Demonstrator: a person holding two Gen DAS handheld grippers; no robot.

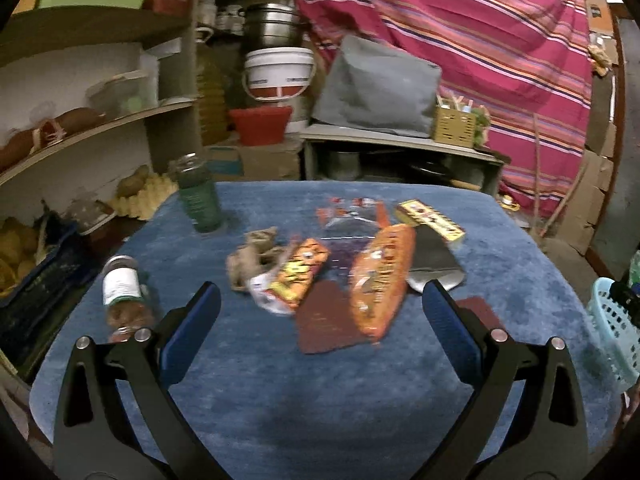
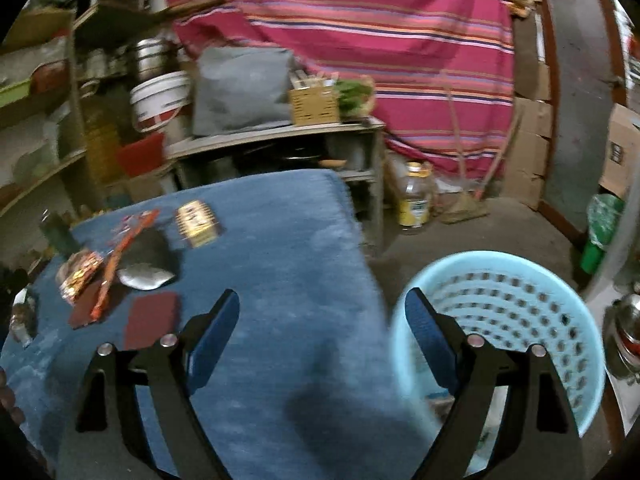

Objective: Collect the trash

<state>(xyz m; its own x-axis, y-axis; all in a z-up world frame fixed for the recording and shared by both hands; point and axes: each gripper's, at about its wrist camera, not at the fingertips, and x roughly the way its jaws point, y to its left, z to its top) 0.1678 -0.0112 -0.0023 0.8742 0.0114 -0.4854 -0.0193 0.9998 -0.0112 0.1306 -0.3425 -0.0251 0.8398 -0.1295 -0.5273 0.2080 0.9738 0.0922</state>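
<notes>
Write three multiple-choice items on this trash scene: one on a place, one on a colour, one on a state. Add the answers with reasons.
1. Where does the basket stand?
A. past the table's edge
B. on the shelf
C. on the table

2. What colour is the table cover?
A. green
B. white
C. blue

3. How is the left claw?
A. shut on a wrapper
B. open, holding nothing
C. shut on a bottle

Answers: 1 A, it sits beyond the cover's edge, lower down. 2 C, blue cloth under the wrappers. 3 B, its fingers stand wide apart.

Striped magenta cloth [image 2: 360,40] covers the rear wall; wooden shelving [image 1: 100,120] stands left; cardboard boxes [image 2: 528,140] stack right; bare concrete floor [image 2: 500,224]; lighting dim.
</notes>
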